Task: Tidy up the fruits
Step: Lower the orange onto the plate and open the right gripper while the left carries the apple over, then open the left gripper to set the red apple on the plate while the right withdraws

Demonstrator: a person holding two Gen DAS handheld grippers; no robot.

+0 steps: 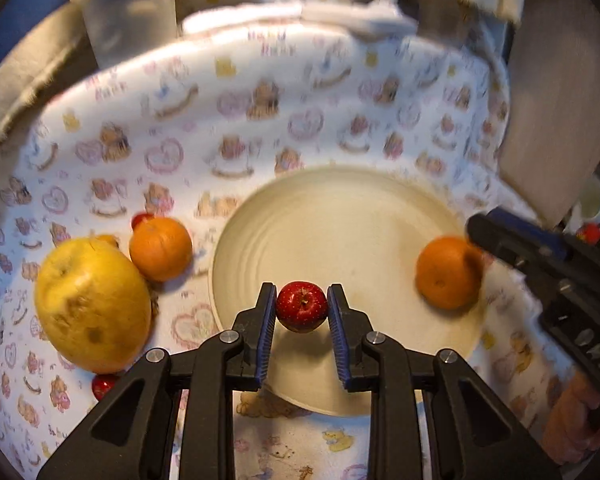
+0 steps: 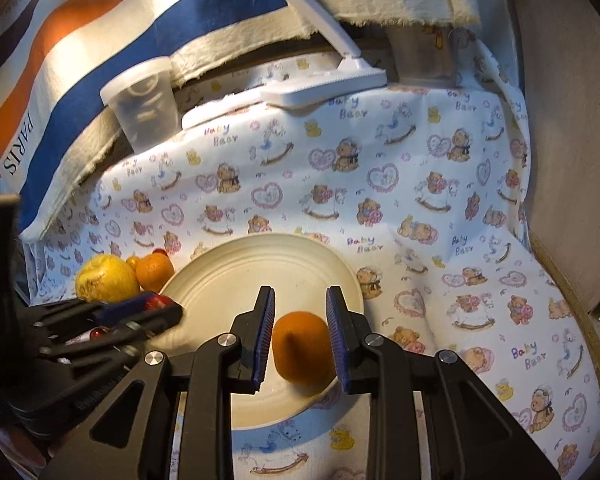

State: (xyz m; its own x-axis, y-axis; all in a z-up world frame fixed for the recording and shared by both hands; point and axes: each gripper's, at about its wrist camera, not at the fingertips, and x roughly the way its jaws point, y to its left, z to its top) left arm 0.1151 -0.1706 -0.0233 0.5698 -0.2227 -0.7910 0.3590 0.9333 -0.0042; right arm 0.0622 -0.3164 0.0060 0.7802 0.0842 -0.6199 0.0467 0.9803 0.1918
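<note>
The left gripper (image 1: pixel 302 300) pinches a small red apple (image 1: pixel 301 306) between its fingers (image 1: pixel 266 312), holding it over the near rim of the cream plate (image 1: pixel 340 216). The right gripper (image 2: pixel 301 312) has its fingers (image 2: pixel 334 320) closed on an orange (image 2: pixel 302 346), also above the plate's near edge. Left of the plate, on the bear-print cloth (image 2: pixel 420 168), lie a big yellow fruit (image 1: pixel 92 304), a second orange (image 1: pixel 161 249) touching it, and little red fruits, one (image 1: pixel 104 385) just beside the yellow fruit. A clear plastic cup (image 2: pixel 142 102) stands at the back.
</note>
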